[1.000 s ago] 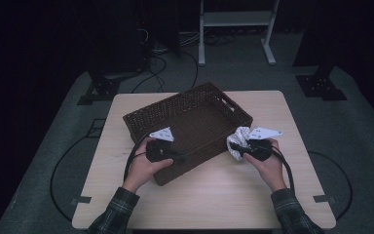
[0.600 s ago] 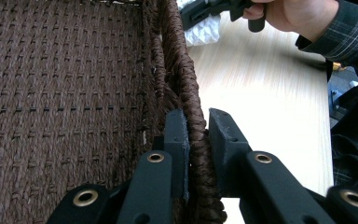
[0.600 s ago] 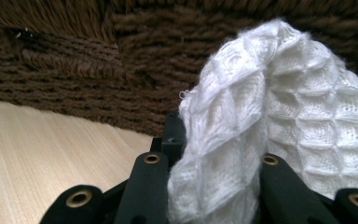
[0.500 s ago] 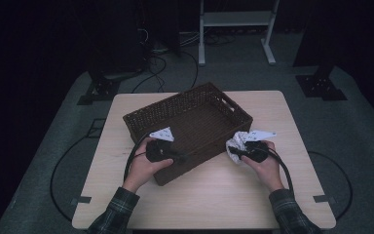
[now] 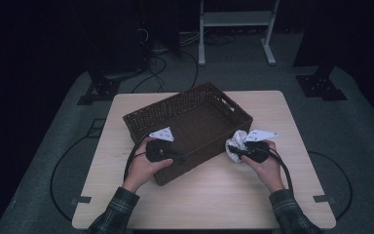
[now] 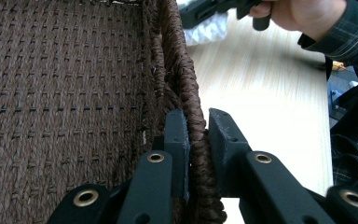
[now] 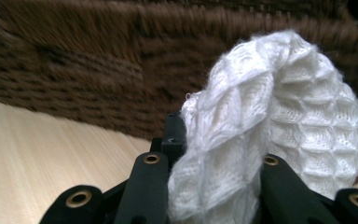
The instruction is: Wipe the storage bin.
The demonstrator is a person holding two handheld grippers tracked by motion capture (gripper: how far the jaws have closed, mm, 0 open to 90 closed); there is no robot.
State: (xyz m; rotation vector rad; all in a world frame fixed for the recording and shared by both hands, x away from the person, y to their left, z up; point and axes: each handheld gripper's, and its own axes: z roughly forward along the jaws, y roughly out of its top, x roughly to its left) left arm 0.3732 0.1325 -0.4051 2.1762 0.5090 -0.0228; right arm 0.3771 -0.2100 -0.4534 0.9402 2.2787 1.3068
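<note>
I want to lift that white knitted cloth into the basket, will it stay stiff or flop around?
Probably floppy: the white cloth bunches and folds over in the right gripper. Its open waffle knit looks light for its size. The fuzzy yarn might catch on the wicker basket rim, so lifting it well over seems wise.

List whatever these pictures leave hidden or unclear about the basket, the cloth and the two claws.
- Right claw: in the right gripper view the white cloth drapes over its jaw tips.
- Cloth: its lower end is cut off by that view's bottom edge; in the high view it is too small to show its shape.
- Basket: its far wall is cut off in the left gripper view, where the left claw clamps the rim; blurred in the right gripper view.
</note>
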